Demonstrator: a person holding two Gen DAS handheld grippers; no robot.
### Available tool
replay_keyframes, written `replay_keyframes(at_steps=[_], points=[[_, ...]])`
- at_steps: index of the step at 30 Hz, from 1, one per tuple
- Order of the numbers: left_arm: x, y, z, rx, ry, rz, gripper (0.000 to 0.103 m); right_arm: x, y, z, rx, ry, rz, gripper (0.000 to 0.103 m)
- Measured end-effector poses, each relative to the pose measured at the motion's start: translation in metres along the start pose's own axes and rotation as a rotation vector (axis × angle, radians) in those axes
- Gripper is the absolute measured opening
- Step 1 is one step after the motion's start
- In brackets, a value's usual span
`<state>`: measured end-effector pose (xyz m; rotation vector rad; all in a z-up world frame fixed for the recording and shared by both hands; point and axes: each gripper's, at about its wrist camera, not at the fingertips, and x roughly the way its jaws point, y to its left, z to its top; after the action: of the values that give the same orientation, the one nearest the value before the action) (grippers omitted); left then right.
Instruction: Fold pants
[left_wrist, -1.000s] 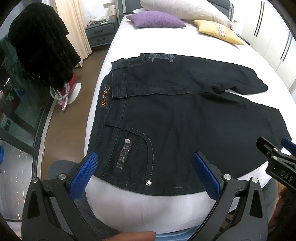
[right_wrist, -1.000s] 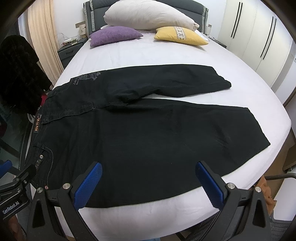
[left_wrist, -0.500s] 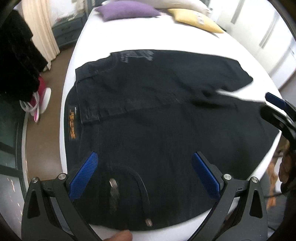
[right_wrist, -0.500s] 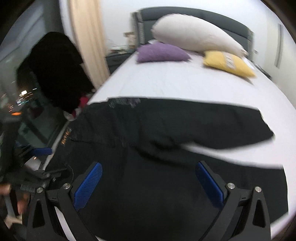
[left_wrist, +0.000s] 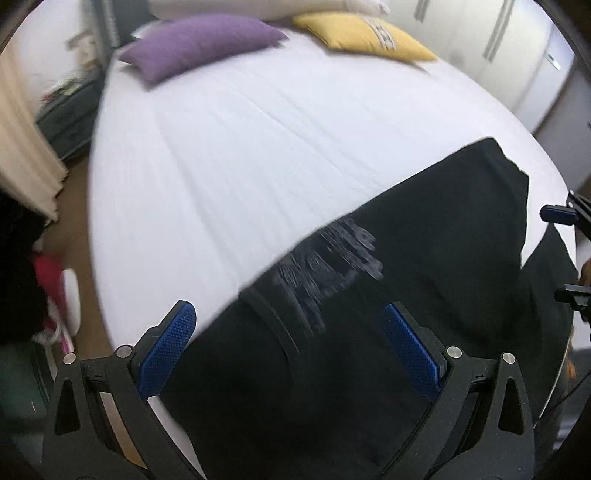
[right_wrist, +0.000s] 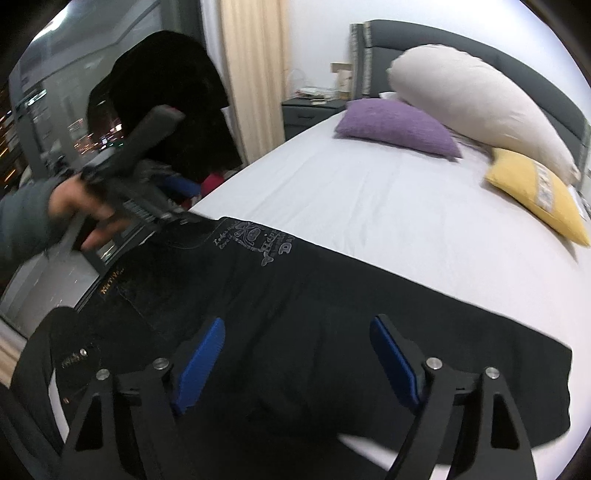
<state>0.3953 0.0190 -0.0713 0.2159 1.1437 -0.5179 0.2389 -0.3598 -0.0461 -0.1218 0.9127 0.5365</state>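
Observation:
Black pants (left_wrist: 369, 295) lie flat on the white bed (left_wrist: 229, 155), waistband to the left, legs running right. A grey print marks the far waistband corner. My left gripper (left_wrist: 288, 347) is open, hovering over that far waistband corner; it also shows in the right wrist view (right_wrist: 173, 199) at the pants' far left edge. My right gripper (right_wrist: 295, 358) is open above the far leg (right_wrist: 424, 343), near its upper part; its fingers show at the right edge of the left wrist view (left_wrist: 561, 214). Neither holds cloth.
Purple (right_wrist: 399, 125), yellow (right_wrist: 535, 192) and white (right_wrist: 476, 99) pillows lie at the headboard. A nightstand (right_wrist: 310, 107) and curtain (right_wrist: 251, 74) stand left of the bed. Dark clothing (right_wrist: 166, 107) hangs by the window. White sheet lies beyond the pants.
Both grippers moved forward from the near edge of the bed across the pants to the far waistband and far leg. Both stayed open.

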Motion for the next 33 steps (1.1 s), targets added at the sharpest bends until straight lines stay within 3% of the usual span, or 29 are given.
replay_keyframes(at_steps=[6, 7, 9, 13, 15, 18, 23, 28, 33], points=[[0.046, 0.024, 0.023, 0.048, 0.119, -0.132, 0.095, 0.021, -0.022, 0.002, -0.027, 0.02, 0.067, 0.083], [0.055, 0.027, 0.025, 0.058, 0.146, -0.141, 0.092, 0.026, -0.028, 0.003, -0.025, 0.025, 0.074, 0.082], [0.072, 0.03, 0.029, 0.079, 0.191, -0.139, 0.078, 0.033, -0.034, 0.005, -0.022, 0.033, 0.08, 0.08], [0.083, 0.034, 0.03, 0.074, 0.209, -0.168, 0.073, 0.046, -0.042, 0.009, -0.022, 0.053, 0.102, 0.076], [0.086, 0.038, 0.034, 0.054, 0.212, -0.192, 0.052, 0.05, -0.041, 0.012, -0.03, 0.057, 0.109, 0.074], [0.081, 0.036, 0.029, 0.065, 0.219, -0.223, 0.03, 0.06, -0.041, 0.02, -0.048, 0.075, 0.106, 0.07], [0.056, 0.015, 0.022, 0.104, 0.127, -0.168, 0.012, 0.075, -0.046, 0.036, -0.074, 0.099, 0.101, 0.066], [0.011, -0.009, 0.005, 0.201, -0.021, -0.077, 0.01, 0.086, -0.04, 0.056, -0.156, 0.129, 0.087, 0.064], [-0.017, -0.061, -0.03, 0.402, -0.145, 0.099, 0.01, 0.092, -0.037, 0.068, -0.214, 0.153, 0.07, 0.064]])
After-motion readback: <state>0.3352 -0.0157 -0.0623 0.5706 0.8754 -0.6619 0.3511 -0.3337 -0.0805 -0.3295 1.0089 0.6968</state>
